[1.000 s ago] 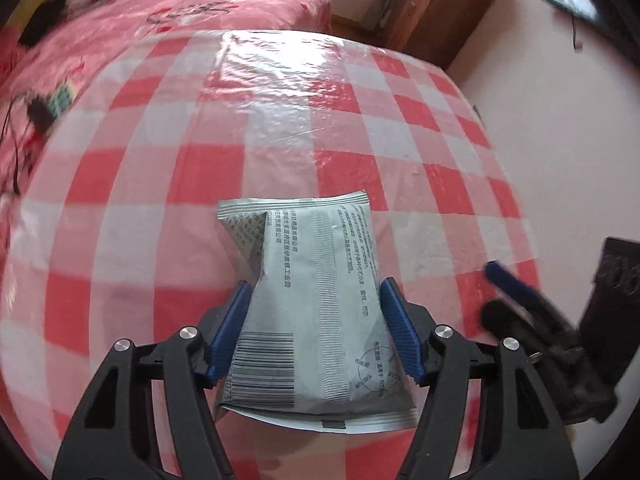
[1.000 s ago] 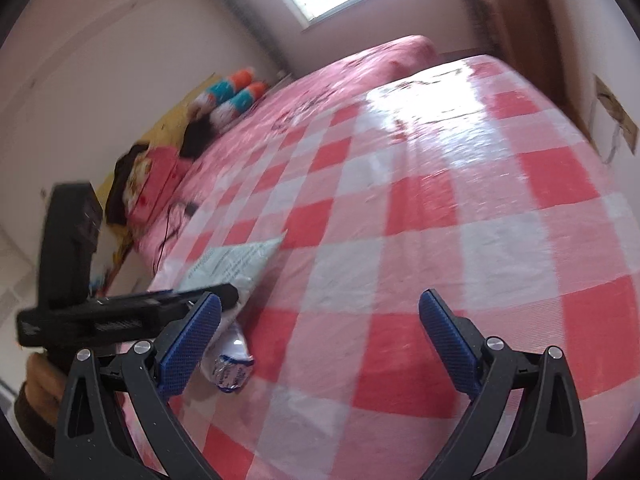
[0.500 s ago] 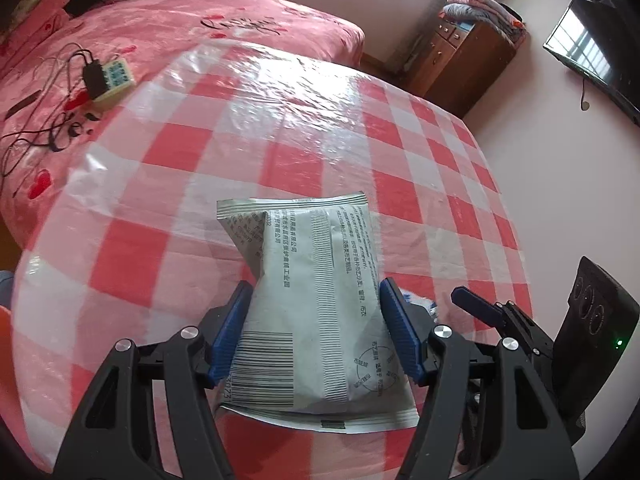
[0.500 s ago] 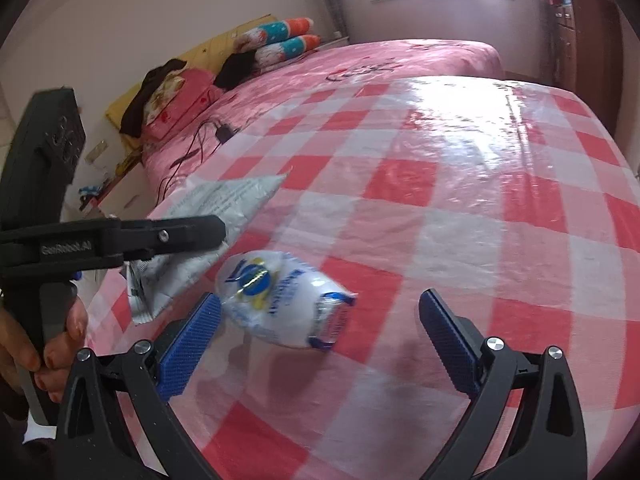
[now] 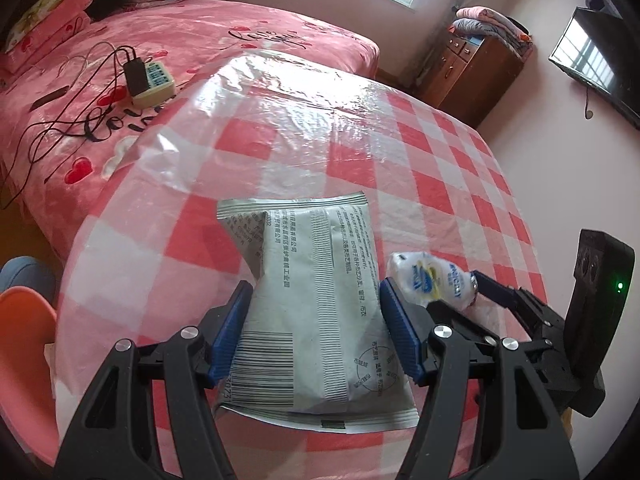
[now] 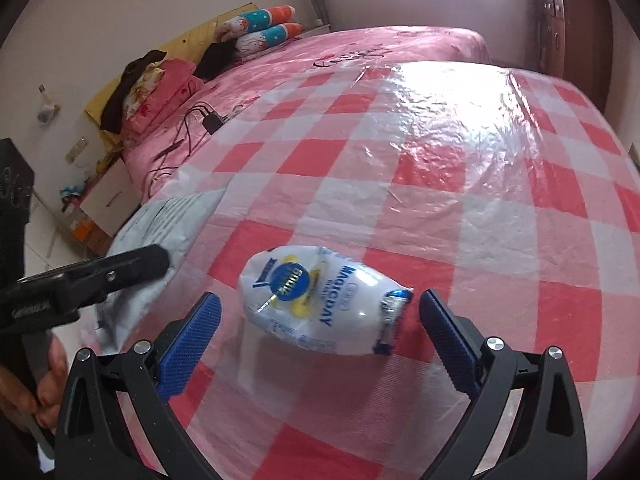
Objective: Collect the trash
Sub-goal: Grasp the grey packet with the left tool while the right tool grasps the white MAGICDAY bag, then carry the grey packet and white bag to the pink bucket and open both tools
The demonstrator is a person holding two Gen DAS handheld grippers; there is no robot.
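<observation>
My left gripper (image 5: 316, 332) is shut on a flat grey snack packet (image 5: 316, 300) with a barcode, held above the red-and-white checked table (image 5: 280, 132). To its right lies a crumpled white wrapper (image 5: 432, 280) with a blue and yellow logo. In the right wrist view this wrapper (image 6: 332, 312) rests on the cloth between the blue pads of my right gripper (image 6: 320, 302), which stands open around it with a gap on both sides. The grey packet (image 6: 168, 216) shows at the left there, partly hidden behind a left-gripper finger (image 6: 132, 260).
A clear plastic sheet covers the checked cloth. A pink bed (image 5: 200, 32) with a power strip (image 5: 152, 80) and cables lies beyond the table. An orange chair (image 5: 20, 340) stands at the near left, a wooden cabinet (image 5: 472, 64) at the back right. A hand (image 6: 44, 380) holds the left gripper's handle.
Both grippers swung across the table. The white wrapper came into view and now lies between the right gripper's open fingers. The left gripper keeps its hold on the grey packet.
</observation>
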